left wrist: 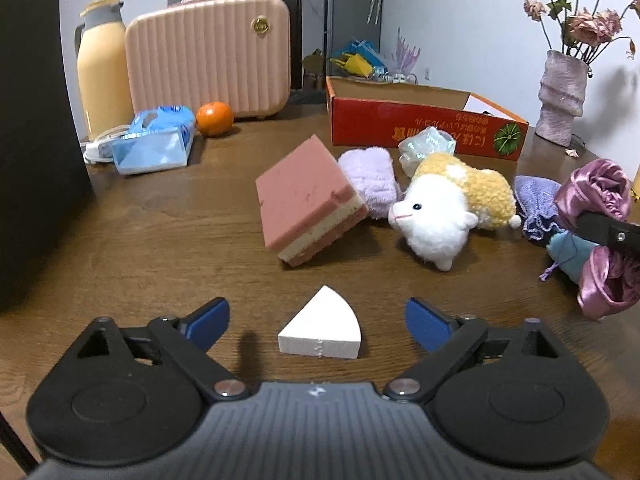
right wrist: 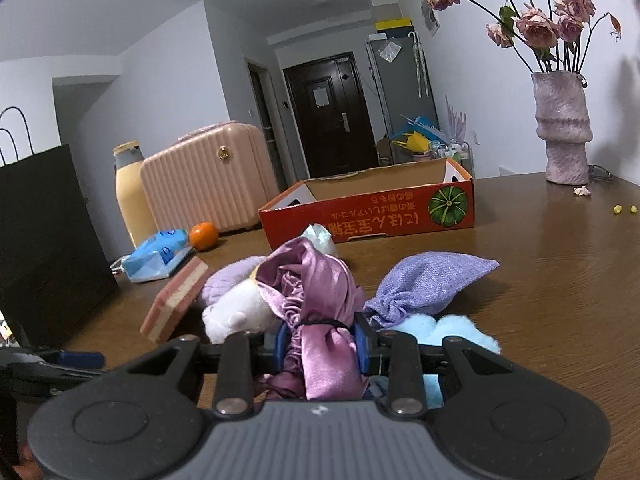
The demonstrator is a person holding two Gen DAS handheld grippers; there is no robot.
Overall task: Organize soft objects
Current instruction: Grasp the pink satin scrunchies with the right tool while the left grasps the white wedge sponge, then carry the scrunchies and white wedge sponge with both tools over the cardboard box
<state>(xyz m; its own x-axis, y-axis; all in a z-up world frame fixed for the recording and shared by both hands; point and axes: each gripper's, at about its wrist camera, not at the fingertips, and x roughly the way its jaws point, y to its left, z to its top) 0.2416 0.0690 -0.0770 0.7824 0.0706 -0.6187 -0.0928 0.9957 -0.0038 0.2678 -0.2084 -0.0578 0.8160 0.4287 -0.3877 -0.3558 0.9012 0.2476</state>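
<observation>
A white wedge-shaped sponge (left wrist: 322,326) lies on the brown table between the blue pads of my left gripper (left wrist: 318,322), which stands open and clear of it on both sides. Beyond it a pink-and-cream layered sponge (left wrist: 306,204) leans against a lilac fluffy cloth (left wrist: 370,180), next to a white-and-yellow plush animal (left wrist: 444,208). My right gripper (right wrist: 320,340) is shut on a pink satin bundle (right wrist: 320,312), also seen at the right edge as the satin bundle (left wrist: 596,196). A lilac drawstring pouch (right wrist: 428,284) and pale blue fluff (right wrist: 452,332) lie just past it.
An open red cardboard box (right wrist: 372,212) stands behind the soft things. A pink case (left wrist: 208,56), a yellow flask (left wrist: 102,72), an orange (left wrist: 214,118) and a blue tissue pack (left wrist: 154,140) sit at back left. A black bag (right wrist: 44,240) stands left, a flower vase (right wrist: 564,128) right.
</observation>
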